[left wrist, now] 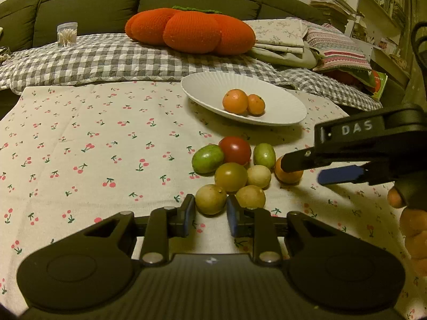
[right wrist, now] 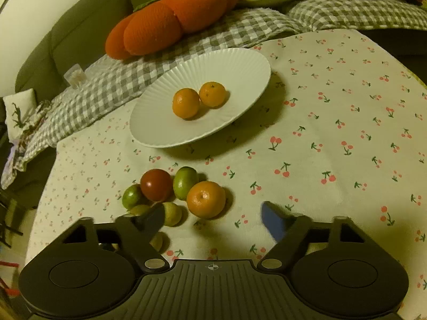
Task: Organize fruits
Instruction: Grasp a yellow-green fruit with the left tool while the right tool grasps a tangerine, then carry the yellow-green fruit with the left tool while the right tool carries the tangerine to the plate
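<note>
A white ribbed plate (left wrist: 210, 86) (right wrist: 237, 64) holds two small oranges (left wrist: 235, 101) (right wrist: 186, 103). In front of it lies a cluster of fruit: a red tomato (left wrist: 235, 150) (right wrist: 156, 188), two green fruits (left wrist: 207, 159), a brownish tomato (left wrist: 231, 176), pale round fruits (left wrist: 210, 199) and one orange (right wrist: 206, 199) (left wrist: 289, 174). My left gripper (left wrist: 210, 213) is open, its fingers either side of the nearest pale fruit's front. My right gripper (right wrist: 213, 220) (left wrist: 301, 169) is open just before the loose orange.
The fruit lies on a cherry-print cloth (left wrist: 93, 146). Behind it are a checked blanket (left wrist: 106, 61), an orange pumpkin-shaped cushion (left wrist: 189, 30), a jar of cotton swabs (left wrist: 67, 34), folded linens (left wrist: 283, 40) and a green sofa back.
</note>
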Motion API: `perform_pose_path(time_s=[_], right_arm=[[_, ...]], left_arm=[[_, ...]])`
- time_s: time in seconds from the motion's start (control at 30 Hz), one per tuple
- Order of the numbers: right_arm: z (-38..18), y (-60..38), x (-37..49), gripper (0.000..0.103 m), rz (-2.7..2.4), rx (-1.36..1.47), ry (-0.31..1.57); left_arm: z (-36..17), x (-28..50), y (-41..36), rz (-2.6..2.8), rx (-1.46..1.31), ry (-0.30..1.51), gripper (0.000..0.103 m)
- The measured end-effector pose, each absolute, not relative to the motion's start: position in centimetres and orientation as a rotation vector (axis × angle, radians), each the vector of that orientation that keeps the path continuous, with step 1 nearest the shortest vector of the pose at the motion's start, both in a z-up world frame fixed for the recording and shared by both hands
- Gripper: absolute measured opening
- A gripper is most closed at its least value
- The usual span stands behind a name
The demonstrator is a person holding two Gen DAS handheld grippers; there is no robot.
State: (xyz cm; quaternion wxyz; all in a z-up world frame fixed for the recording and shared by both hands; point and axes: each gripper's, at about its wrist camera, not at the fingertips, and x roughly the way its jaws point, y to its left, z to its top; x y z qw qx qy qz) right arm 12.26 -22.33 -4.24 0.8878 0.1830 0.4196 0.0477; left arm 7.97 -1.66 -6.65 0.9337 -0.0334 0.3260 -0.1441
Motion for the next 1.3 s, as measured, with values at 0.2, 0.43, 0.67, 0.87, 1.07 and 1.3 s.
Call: perform_pose_path(time_s=[0.2,0.43,0.67,0.87,1.07,1.3], right_arm=[[-4.5,-22.0,12.9,0.044,0.112,0.370,0.873],[-4.5,-21.3,13.2,0.032,0.127,0.331,0.865],[-4.3,-21.5,13.0,0.032,0.126,0.333,0.869],[-3.7,-22.0,12.6,0.031,0.132,0.377,0.870],[-3.2,-22.2,12.1,0.031,0.143,0.405,0.875],[-2.6,-22.6,11.8,0.031,0.155,0.427,0.877]], left_arm=[[-6.4,8.0,-1.1,-0.276,-0.088,0.660,0.024],[-6.3,7.6,-1.0,-0.269,-0.090,0.656,0.023],[-6.0,7.5,-1.1,-0.267,-0.091,0.650,0.023],[-5.5,7.3,-1.3,-0.256,-0.085,0.649,0.023],[-4.7,7.1,-1.6,-0.258,-0.074,0.642,0.023],[-3.7,7.2,-1.8,-0.257,-0.050,0.636,0.023]])
